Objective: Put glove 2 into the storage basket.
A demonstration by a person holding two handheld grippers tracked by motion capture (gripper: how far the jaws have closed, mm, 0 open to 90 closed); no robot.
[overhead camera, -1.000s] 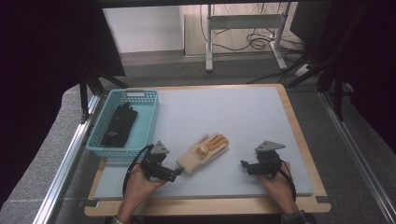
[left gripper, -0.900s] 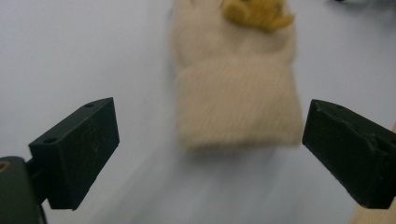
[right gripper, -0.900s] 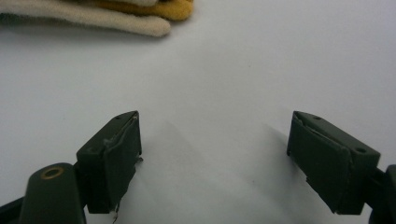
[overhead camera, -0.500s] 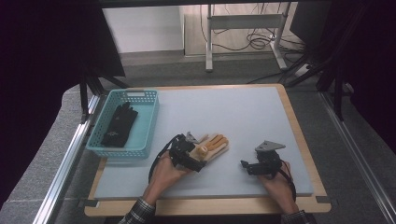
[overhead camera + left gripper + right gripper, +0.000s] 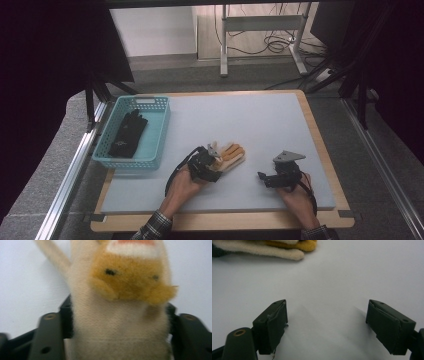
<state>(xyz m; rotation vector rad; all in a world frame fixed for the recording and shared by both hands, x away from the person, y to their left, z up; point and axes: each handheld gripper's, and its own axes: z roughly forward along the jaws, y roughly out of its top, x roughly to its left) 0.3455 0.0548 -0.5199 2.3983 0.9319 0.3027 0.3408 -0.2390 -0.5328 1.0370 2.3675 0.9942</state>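
The left gripper view showed the left gripper just closing its jaws, clamped on the cream-and-yellow glove's cuff. The high view placed that glove mid-surface, the right gripper spread wide, holding nothing.

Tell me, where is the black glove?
In the high view the black glove lies inside the blue basket at the table's left edge, apart from both claws.

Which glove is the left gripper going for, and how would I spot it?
Start at the blue-grey mat and look near its front edge, right of the turquoise basket. The cream-and-orange glove lies there, cuff between the left gripper's jaws. The basket's glove is black.
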